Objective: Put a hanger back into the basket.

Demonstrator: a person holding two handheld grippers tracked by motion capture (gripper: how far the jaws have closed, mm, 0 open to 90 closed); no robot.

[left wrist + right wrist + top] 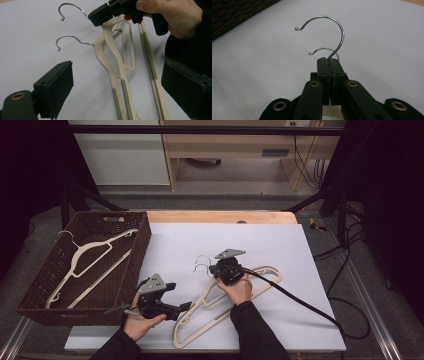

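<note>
Two cream plastic hangers with metal hooks lie overlapped on the white sheet [250, 240]. My right gripper [216, 268] [328, 61] is shut on the neck of the upper hanger's hook [332, 25], and that hanger [112, 50] is lifted at this end. The second hanger's hook [323, 48] [67, 37] lies just below it on the sheet. My left gripper [182, 295] [120, 82] stands open beside the hangers' lower arms [197, 322]; the bars run between its wide-apart jaws, and the pads touch nothing.
A dark wicker basket [142, 245] stands at the left with one cream hanger [90, 252] inside. A black cable [300, 302] trails from the right gripper across the sheet to the right. The wooden table edge [220, 216] runs along the back.
</note>
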